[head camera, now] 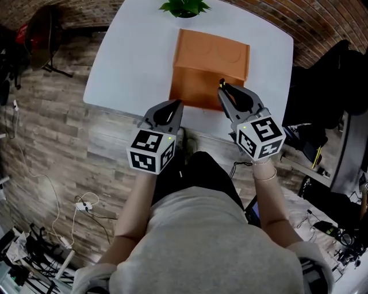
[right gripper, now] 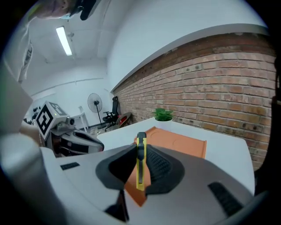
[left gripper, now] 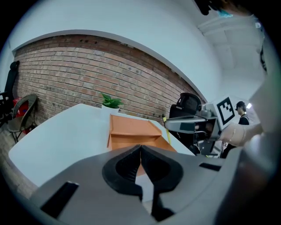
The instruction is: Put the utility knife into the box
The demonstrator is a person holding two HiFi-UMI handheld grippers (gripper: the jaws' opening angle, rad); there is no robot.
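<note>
An orange cardboard box point(head camera: 210, 68) lies on the white table point(head camera: 132, 51), its lid flap raised at the near side. My right gripper point(head camera: 225, 92) is shut on a yellow and black utility knife point(right gripper: 140, 162), which stands upright between the pads over the box's near right edge. The knife's tip point(head camera: 222, 83) pokes out past the jaws in the head view. My left gripper point(head camera: 175, 106) hovers at the table's near edge, just left of the box, shut with nothing in it. From the left gripper view the box point(left gripper: 131, 132) lies straight ahead and the right gripper point(left gripper: 186, 125) is at the right.
A small potted plant point(head camera: 184, 7) stands at the table's far edge behind the box. A brick wall point(left gripper: 88, 74) runs behind the table. Chairs and cables sit on the wooden floor point(head camera: 52, 132) at the left, and dark equipment point(head camera: 333, 86) stands at the right.
</note>
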